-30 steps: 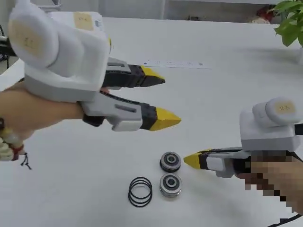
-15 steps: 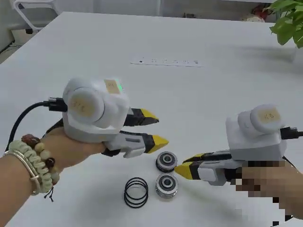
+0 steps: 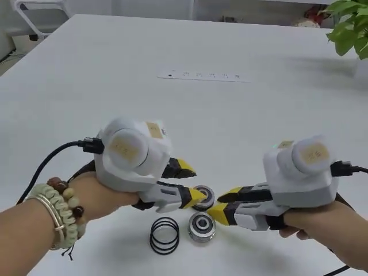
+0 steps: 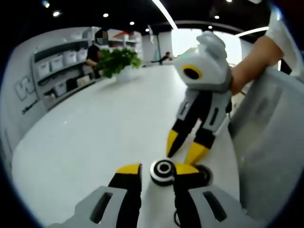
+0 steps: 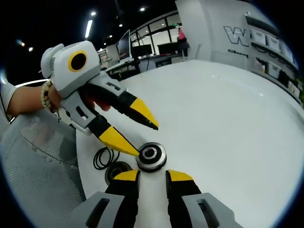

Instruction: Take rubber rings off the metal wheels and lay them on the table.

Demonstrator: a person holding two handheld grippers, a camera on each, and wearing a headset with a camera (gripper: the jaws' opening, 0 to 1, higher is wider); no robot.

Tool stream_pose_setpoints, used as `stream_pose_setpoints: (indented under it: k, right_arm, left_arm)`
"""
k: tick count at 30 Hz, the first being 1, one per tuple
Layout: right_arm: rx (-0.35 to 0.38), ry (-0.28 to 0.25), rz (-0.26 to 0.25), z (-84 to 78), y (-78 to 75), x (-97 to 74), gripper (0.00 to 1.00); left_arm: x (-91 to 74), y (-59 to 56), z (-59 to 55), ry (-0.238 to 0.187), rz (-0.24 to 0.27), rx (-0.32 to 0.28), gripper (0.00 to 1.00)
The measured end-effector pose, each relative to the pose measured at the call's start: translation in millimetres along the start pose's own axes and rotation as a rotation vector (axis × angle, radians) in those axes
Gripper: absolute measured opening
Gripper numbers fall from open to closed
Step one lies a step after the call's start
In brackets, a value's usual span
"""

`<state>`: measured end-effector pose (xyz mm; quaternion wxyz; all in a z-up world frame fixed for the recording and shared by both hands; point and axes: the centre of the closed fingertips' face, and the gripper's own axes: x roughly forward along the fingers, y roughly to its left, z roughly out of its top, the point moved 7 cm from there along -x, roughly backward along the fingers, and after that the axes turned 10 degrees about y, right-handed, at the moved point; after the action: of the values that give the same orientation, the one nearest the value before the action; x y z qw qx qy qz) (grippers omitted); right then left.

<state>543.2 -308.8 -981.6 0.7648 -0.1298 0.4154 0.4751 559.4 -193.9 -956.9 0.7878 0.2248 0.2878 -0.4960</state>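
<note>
Head view: white table [image 3: 115, 75] with two metal wheels side by side. The far wheel [image 3: 204, 194] has a dark rim, the near wheel [image 3: 201, 225] looks bare metal. A stack of black rubber rings [image 3: 164, 234] lies flat on the table just left of the near wheel. The left gripper [image 3: 192, 183] comes in from the left with its jaws apart and the lower yellow tip against the far wheel. The right gripper [image 3: 222, 203] comes in from the right with its jaws also apart, tips just beside both wheels. A beaded bracelet [image 3: 54, 207] sits on the left wrist and a plant [image 3: 348, 29] is at the top right.

Left gripper view: the left gripper [image 4: 156, 170] has its jaws moderately wide with a wheel [image 4: 163, 172] between the tips, not squeezed. The second wheel [image 4: 203, 174] is partly hidden behind the right-hand jaw. The right gripper [image 4: 184, 148] points down at the wheel from above, tips slightly parted. Table [image 4: 95, 128].

Right gripper view: the right gripper [image 5: 153, 176] has its jaws narrowly apart and holds nothing. A wheel [image 5: 151, 156] lies just ahead of the tips. The left gripper [image 5: 145, 138] has open jaws, its lower tip touching that wheel. The other wheel [image 5: 116, 171] and the rings [image 5: 105, 156] lie to the left on the table [image 5: 213, 109].
</note>
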Motion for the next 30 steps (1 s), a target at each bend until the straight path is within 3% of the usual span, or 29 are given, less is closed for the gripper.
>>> stream_pose_setpoints:
  k: [8, 10, 11, 17, 18, 19, 24, 30]
  right_arm:
    - [-0.022, -0.026, -0.007, 3.3, -0.9, 0.0, 0.19]
    - [-0.022, -0.029, -0.005, 3.6, -0.6, 0.2, 0.18]
    - [-0.022, -0.028, -0.007, 3.4, -0.8, 0.5, 0.18]
    - [-0.053, -0.022, -0.015, 3.4, 0.4, 1.7, 0.17]
    - [-0.056, -0.022, -0.016, 3.3, 0.3, 1.8, 0.17]
    - [-0.070, -0.017, -0.020, 2.6, 0.5, 2.5, 0.16]
    - [-0.148, 0.006, -0.051, 1.4, -1.4, 1.0, 0.05]
    - [-0.155, 0.011, -0.067, 1.8, -3.2, 1.3, 0.01]
  left_arm:
    - [5.9, -1.7, -3.6, 0.001, -0.016, -0.073, 0.19]
    - [8.3, -4.4, -7.0, 0.016, -0.026, -0.064, 0.18]
    - [8.1, -5.5, -6.9, 0.002, -0.029, -0.062, 0.17]
    - [8.8, -7.0, -7.4, 0.007, -0.040, -0.058, 0.14]
    - [8.3, -10.1, -12.9, 0.050, -0.047, -0.057, 0.15]
    - [11.9, -7.9, -9.3, 0.004, -0.031, -0.032, 0.14]
    - [11.5, -7.3, -10.0, 0.013, -0.031, -0.047, 0.14]
    - [10.7, -8.1, -9.1, 0.010, -0.032, -0.059, 0.14]
